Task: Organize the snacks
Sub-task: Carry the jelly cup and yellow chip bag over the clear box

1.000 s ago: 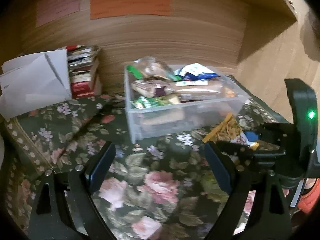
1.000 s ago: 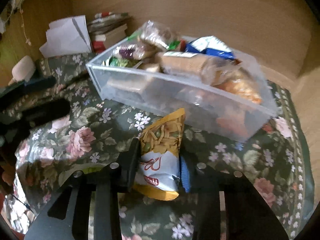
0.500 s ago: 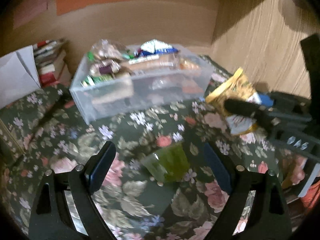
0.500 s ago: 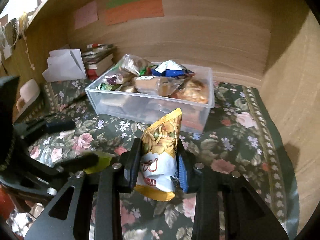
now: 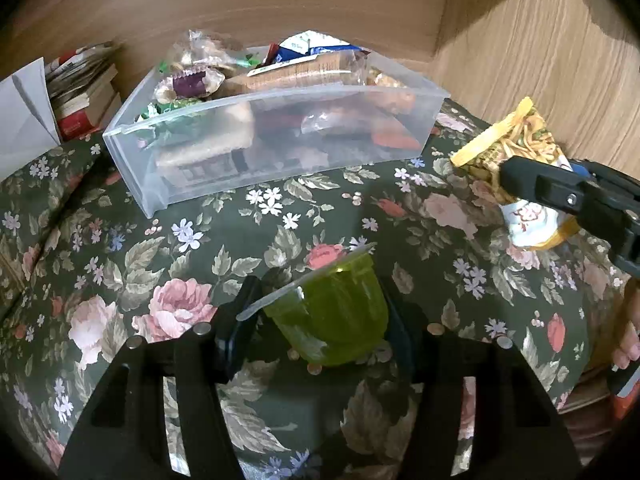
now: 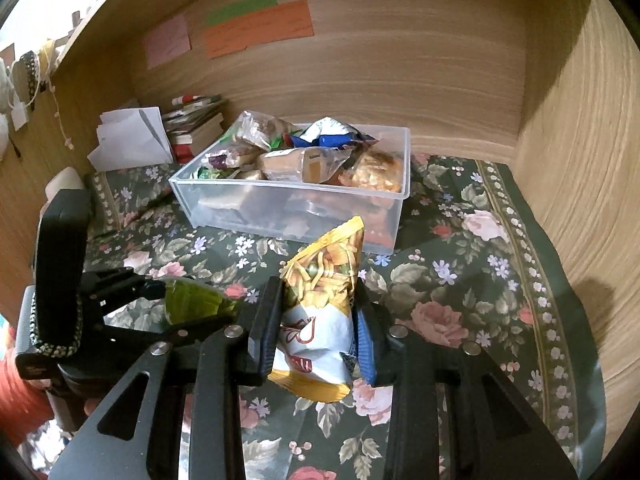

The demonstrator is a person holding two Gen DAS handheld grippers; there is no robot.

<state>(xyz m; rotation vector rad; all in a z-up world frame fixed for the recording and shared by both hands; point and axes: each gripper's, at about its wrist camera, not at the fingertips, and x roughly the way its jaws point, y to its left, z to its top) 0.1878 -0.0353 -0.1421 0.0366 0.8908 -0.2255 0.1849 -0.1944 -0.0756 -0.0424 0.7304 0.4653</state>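
My left gripper (image 5: 320, 316) is shut on a green jelly cup (image 5: 336, 312), tilted on its side with its clear lid edge pointing left, just above the floral cloth. It also shows in the right wrist view (image 6: 196, 298). My right gripper (image 6: 316, 320) is shut on a yellow and white snack packet (image 6: 320, 304), held upright; the packet also shows in the left wrist view (image 5: 516, 168). A clear plastic bin (image 5: 276, 152) heaped with snack packets stands behind both grippers, and shows in the right wrist view (image 6: 288, 204).
A floral cloth (image 5: 132, 264) covers the surface. A stack of books (image 6: 196, 128) and white folded paper (image 6: 128, 144) lie at the back left. Wooden walls (image 6: 580, 120) close in the back and right. Coloured paper notes (image 6: 256, 28) hang on the back wall.
My left gripper has closed on the green jelly cup, which lay loose between its open fingers before. My right gripper has kept hold of the snack packet and has pulled back from the bin.
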